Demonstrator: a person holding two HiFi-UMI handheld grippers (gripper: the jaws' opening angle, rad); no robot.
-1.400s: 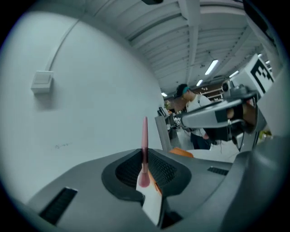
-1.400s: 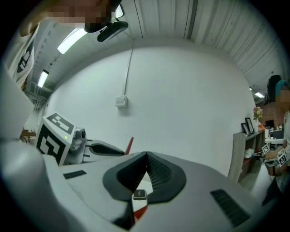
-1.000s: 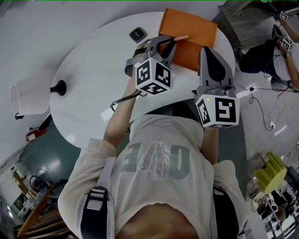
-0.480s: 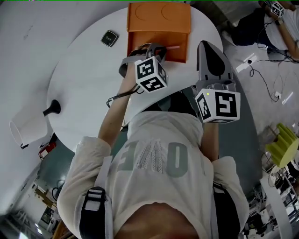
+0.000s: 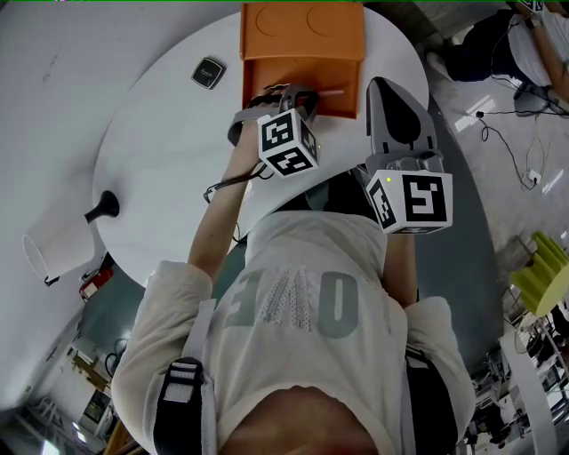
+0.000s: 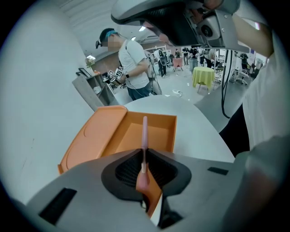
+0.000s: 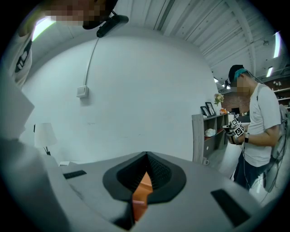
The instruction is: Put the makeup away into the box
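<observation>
An open orange box (image 5: 302, 60) lies at the far side of the round white table (image 5: 169, 151), its lid (image 5: 302, 18) folded back. My left gripper (image 5: 307, 89) hovers at the box's near edge, shut on a thin pink makeup stick (image 5: 331, 91). In the left gripper view that pink stick (image 6: 144, 133) stands up between the jaws of the left gripper (image 6: 144, 152), over the box tray (image 6: 158, 133). My right gripper (image 5: 384, 84) is just right of the box with its jaws together. In the right gripper view, only an orange sliver of the box (image 7: 144, 186) shows behind the right gripper (image 7: 146, 156).
A small black compact (image 5: 208, 73) lies on the table left of the box. A white lamp (image 5: 53, 242) stands off the table's left edge. Another person (image 6: 133, 63) with grippers works at a shelf beyond the table.
The left gripper has come down and tilted toward the box with the pink stick; the stick now lies over the tray. The right gripper shifted slightly. Little has changed in the last half second.
</observation>
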